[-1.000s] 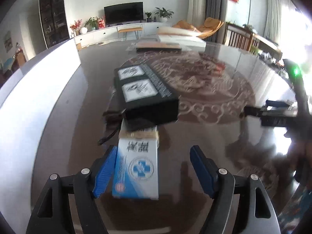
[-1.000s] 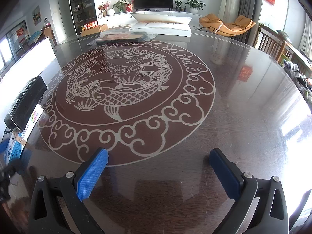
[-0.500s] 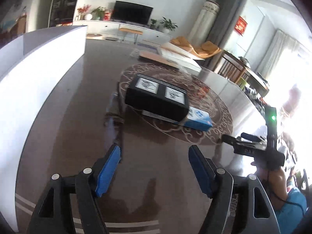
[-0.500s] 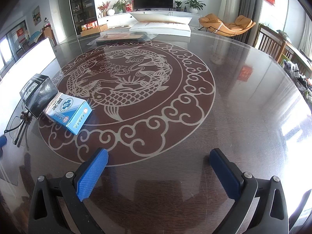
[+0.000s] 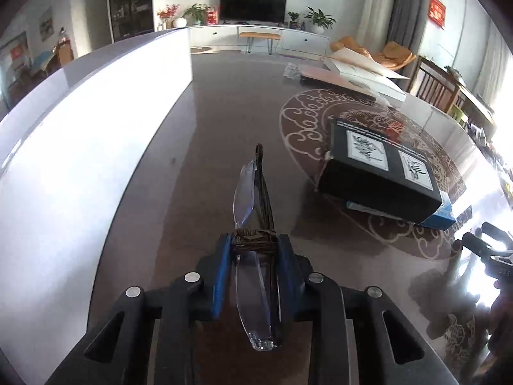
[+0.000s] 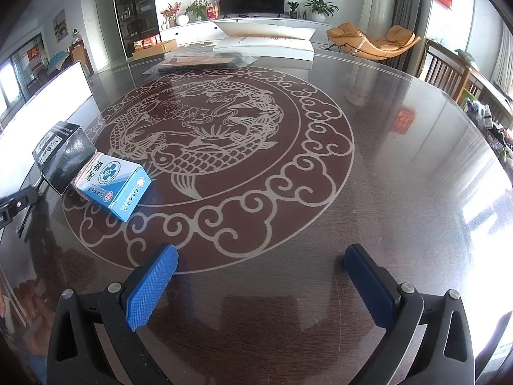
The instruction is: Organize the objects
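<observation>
The left gripper [image 5: 255, 250] is clamped on a folded pair of glasses [image 5: 253, 192], its blue pads [image 5: 221, 276] pinching the wrapped bridge so one clear lens points ahead and the other back toward the camera. The glasses look lifted clear of the dark glossy table [image 5: 198, 147], though how high cannot be told. To the right lies a black box [image 5: 378, 166] resting on top of a blue and white box [image 6: 112, 179], near the edge of the fish pattern. The right gripper [image 6: 259, 285] hovers with its fingers wide apart and nothing between them. The likely job is setting the glasses beside or onto the boxes; keep the squeeze light and steady, carry them level, lower slowly and let go only once the frame rests on a surface, since the lenses would scratch or slip easily.
</observation>
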The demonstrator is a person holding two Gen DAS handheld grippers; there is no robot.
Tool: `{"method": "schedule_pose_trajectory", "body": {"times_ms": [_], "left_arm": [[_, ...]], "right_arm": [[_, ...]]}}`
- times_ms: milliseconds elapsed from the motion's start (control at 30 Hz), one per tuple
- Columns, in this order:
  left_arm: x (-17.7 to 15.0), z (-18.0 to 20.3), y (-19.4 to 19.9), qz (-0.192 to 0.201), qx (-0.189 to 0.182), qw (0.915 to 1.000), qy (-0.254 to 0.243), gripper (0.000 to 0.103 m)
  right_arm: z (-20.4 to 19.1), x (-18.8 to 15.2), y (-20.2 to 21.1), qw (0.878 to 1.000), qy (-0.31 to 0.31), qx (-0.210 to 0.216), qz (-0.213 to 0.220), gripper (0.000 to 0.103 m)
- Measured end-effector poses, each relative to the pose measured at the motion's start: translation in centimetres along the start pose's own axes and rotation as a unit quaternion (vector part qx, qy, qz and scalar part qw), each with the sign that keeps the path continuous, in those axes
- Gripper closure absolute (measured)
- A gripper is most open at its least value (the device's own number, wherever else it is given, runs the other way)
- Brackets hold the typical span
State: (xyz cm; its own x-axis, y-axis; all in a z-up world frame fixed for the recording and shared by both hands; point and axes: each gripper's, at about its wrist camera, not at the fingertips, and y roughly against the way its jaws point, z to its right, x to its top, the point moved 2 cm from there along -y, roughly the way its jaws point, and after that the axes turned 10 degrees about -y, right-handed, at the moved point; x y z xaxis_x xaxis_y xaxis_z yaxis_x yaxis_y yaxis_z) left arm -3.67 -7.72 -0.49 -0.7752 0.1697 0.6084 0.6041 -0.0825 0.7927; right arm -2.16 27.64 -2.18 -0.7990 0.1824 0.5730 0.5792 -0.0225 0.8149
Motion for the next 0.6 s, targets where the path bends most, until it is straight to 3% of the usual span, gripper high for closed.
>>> {"method": "schedule_pose_trajectory", "body": {"times_ms": [100,167,233,267,367,600], "left_arm": [[-1.3,-0.9,0.7,0.004,0.008,1.0000,-0.002,0.073],[-1.2,-0.6,0.4,0.003,-0.002,0.9997,-0.022,0.057],[-0.9,0.1,-0.3,-0.016,0.004,0.9989,-0.044,0.012],[-0.8,0.3,-0.8,-0.021,0.012,0.9985,-0.050,0.007],[-0.7,0.1,-1.0,-0.028,0.010,0.9986,-0.043,0.000],[-0.7,0.2,-1.0,-0.029,0.012,0.9986,-0.041,0.000]], "right_arm": [[0.0,0.0,0.0,1.000,0.000,0.000,0.000,0.000],[0.0,0.0,0.0,1.000,0.000,0.000,0.000,0.000],[0.0,0.0,0.0,1.000,0.000,0.000,0.000,0.000],[0.0,0.0,0.0,1.000,0.000,0.000,0.000,0.000],[0.0,0.0,0.0,1.000,0.000,0.000,0.000,0.000],[0.0,-0.1,0.0,1.000,0.000,0.000,0.000,0.000]]}}
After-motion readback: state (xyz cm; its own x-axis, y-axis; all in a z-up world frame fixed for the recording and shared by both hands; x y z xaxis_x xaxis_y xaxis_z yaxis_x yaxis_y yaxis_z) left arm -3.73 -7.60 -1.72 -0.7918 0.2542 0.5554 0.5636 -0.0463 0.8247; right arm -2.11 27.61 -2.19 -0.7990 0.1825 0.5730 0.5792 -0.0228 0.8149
